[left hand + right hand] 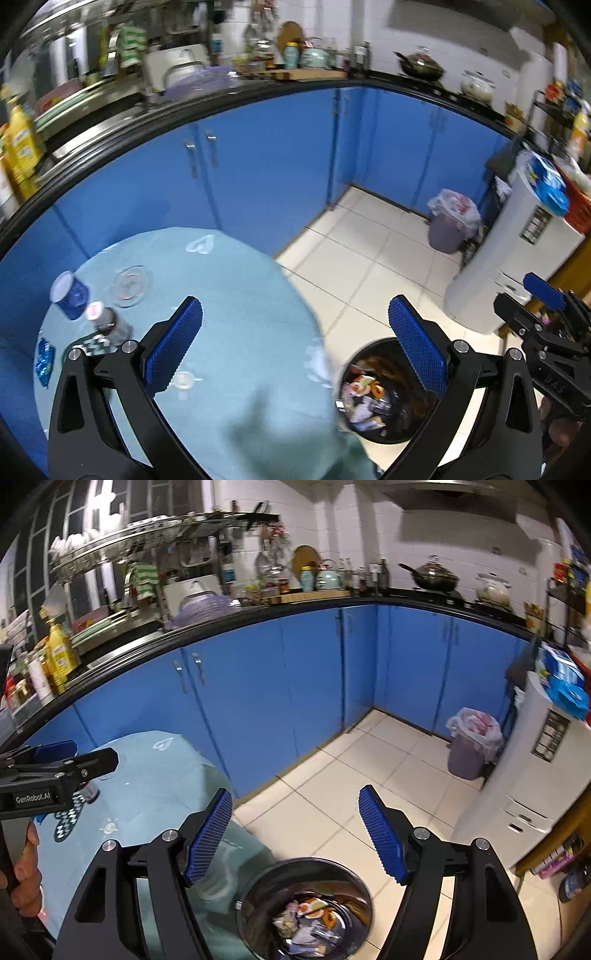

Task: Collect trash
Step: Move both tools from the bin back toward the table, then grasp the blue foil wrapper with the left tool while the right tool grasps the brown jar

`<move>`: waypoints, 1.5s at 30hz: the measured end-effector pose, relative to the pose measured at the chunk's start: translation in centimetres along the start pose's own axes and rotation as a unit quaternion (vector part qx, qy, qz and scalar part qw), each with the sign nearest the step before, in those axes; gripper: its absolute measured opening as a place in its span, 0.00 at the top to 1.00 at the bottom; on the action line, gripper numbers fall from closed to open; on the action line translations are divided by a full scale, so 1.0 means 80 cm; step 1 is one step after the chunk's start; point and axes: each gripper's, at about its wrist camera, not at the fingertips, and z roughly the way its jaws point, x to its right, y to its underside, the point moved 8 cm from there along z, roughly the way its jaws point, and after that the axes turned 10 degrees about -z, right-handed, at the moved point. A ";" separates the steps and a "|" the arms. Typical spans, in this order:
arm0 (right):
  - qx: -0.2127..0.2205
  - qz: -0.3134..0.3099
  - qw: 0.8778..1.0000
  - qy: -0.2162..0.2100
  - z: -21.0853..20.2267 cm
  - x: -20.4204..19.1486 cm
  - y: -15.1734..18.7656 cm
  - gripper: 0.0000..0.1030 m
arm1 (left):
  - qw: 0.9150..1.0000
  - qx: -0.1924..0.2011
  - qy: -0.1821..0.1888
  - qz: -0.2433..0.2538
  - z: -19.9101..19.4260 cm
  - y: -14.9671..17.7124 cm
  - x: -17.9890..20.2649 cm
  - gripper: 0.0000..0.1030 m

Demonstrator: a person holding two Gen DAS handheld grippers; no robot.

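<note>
Left wrist view: we are holding the left gripper (295,343) wide open and empty, with remaining trash on the table (240,280) at ten o'clock: a blue cup (70,293) on its side, a bottle (107,323) leaning toward ten, nearer this hand; the bin (380,395) is sitting at four. Right wrist view: we are keeping the right gripper (295,834) open and empty over the bin (306,904) at six.

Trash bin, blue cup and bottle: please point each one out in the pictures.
Trash bin (354,878): right wrist view, on its shiny inner wall.
Blue cup (75,297): left wrist view, on its blue side.
Bottle (110,323): left wrist view, on its clear body below the cap.
</note>
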 end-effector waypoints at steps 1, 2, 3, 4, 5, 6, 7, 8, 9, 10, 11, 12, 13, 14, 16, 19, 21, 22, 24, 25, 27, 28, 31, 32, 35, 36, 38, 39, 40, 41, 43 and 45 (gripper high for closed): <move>0.001 -0.005 1.000 -0.006 0.003 -0.010 -0.004 0.33 | 1.000 0.002 -0.007 -0.007 -0.001 -0.003 -0.015 0.03; 0.002 -0.014 1.000 -0.014 0.008 -0.025 -0.011 0.33 | 1.000 0.005 -0.015 -0.015 -0.001 -0.005 -0.031 0.03; 0.004 -0.022 0.999 -0.023 0.013 -0.041 -0.017 0.33 | 0.999 0.007 -0.023 -0.023 -0.002 -0.007 -0.047 0.03; 0.005 -0.027 0.999 -0.030 0.017 -0.052 -0.021 0.33 | 0.999 0.009 -0.030 -0.030 -0.002 -0.009 -0.063 0.03; 0.006 -0.034 0.999 -0.040 0.024 -0.069 -0.027 0.33 | 0.998 0.010 -0.038 -0.039 -0.003 -0.010 -0.081 0.03; 0.006 -0.041 0.998 -0.051 0.030 -0.087 -0.033 0.33 | 0.998 0.011 -0.048 -0.049 -0.004 -0.010 -0.103 0.03; 0.007 -0.045 0.997 -0.059 0.035 -0.098 -0.038 0.33 | 0.997 0.012 -0.055 -0.056 -0.005 -0.011 -0.117 0.03; 0.006 -0.051 0.996 -0.070 0.043 -0.116 -0.043 0.33 | 0.995 0.013 -0.064 -0.069 -0.007 -0.011 -0.141 0.03; 0.005 -0.058 0.995 -0.083 0.051 -0.136 -0.048 0.33 | 0.994 0.014 -0.072 -0.079 -0.009 -0.010 -0.162 0.03; 0.003 -0.064 0.993 -0.094 0.058 -0.153 -0.051 0.33 | 0.993 0.014 -0.079 -0.088 -0.011 -0.009 -0.181 0.03; 0.001 -0.071 0.992 -0.105 0.064 -0.172 -0.055 0.33 | 0.991 0.015 -0.089 -0.098 -0.013 -0.008 -0.203 0.03; 0.000 -0.075 0.991 -0.112 0.069 -0.184 -0.057 0.33 | 0.989 0.017 -0.099 -0.109 -0.016 -0.006 -0.229 0.03; -0.001 -0.083 0.988 -0.129 0.078 -0.211 -0.062 0.33 | 0.987 0.018 -0.107 -0.117 -0.019 -0.004 -0.248 0.03; -0.003 -0.090 0.986 -0.140 0.084 -0.230 -0.065 0.32 | 0.985 0.019 -0.116 -0.125 -0.022 -0.001 -0.269 0.03; -0.007 -0.107 0.981 -0.158 0.097 -0.271 -0.070 0.33 | 0.979 0.021 -0.143 -0.145 -0.028 0.007 -0.322 0.03; -0.019 -0.129 0.974 -0.186 0.117 -0.332 -0.071 0.33 | 0.971 0.021 -0.174 -0.164 -0.033 0.019 -0.385 0.03; -0.026 -0.141 0.969 -0.200 0.128 -0.366 -0.069 0.33 | 0.965 0.014 -0.193 -0.175 -0.032 0.033 -0.430 0.03; -0.032 -0.148 0.967 -0.204 0.135 -0.384 -0.067 0.33 | 0.964 0.011 -0.199 -0.176 -0.030 0.039 -0.443 0.03; -0.043 -0.160 0.963 -0.212 0.149 -0.413 -0.060 0.33 | 0.961 0.001 -0.215 -0.175 -0.024 0.055 -0.473 0.03; -0.049 -0.162 0.962 -0.215 0.155 -0.424 -0.056 0.33 | 0.960 -0.006 -0.217 -0.174 -0.019 0.063 -0.483 0.03; -0.060 -0.166 0.959 -0.221 0.166 -0.445 -0.048 0.33 | 0.960 -0.020 -0.220 -0.175 -0.007 0.076 -0.502 0.04; -0.067 -0.169 0.958 -0.223 0.174 -0.457 -0.045 0.33 | 0.959 -0.027 -0.220 -0.174 0.001 0.081 -0.509 0.04; -0.084 -0.173 0.955 -0.224 0.195 -0.479 -0.037 0.33 | 0.960 -0.042 -0.216 -0.172 0.020 0.093 -0.526 0.04; -0.091 -0.172 0.955 -0.225 0.203 -0.485 -0.034 0.33 | 0.960 -0.046 -0.215 -0.171 0.026 0.096 -0.528 0.05; -0.109 -0.164 0.954 -0.228 0.224 -0.496 -0.028 0.33 | 0.960 -0.062 -0.210 -0.174 0.046 0.103 -0.543 0.14; -0.112 -0.163 0.953 -0.227 0.231 -0.499 -0.027 0.33 | 0.960 -0.068 -0.209 -0.175 0.052 0.105 -0.547 0.21; -0.112 -0.165 0.954 -0.223 0.238 -0.503 -0.026 0.33 | 0.960 -0.076 -0.207 -0.175 0.062 0.109 -0.551 0.28; -0.111 -0.168 0.954 -0.221 0.242 -0.506 -0.026 0.34 | 0.959 -0.079 -0.206 -0.176 0.066 0.111 -0.553 0.31; -0.111 -0.172 0.954 -0.219 0.245 -0.508 -0.026 0.36 | 0.959 -0.082 -0.205 -0.177 0.070 0.113 -0.555 0.33; -0.112 -0.174 0.954 -0.218 0.247 -0.509 -0.026 0.41 | 0.959 -0.085 -0.204 -0.178 0.073 0.115 -0.556 0.37; -0.115 -0.178 0.953 -0.216 0.252 -0.511 -0.022 0.48 | 0.958 -0.091 -0.205 -0.179 0.078 0.120 -0.558 0.46; -0.113 -0.183 0.952 -0.216 0.255 -0.513 -0.021 0.57 | 0.959 -0.082 -0.207 -0.174 0.077 0.119 -0.557 0.55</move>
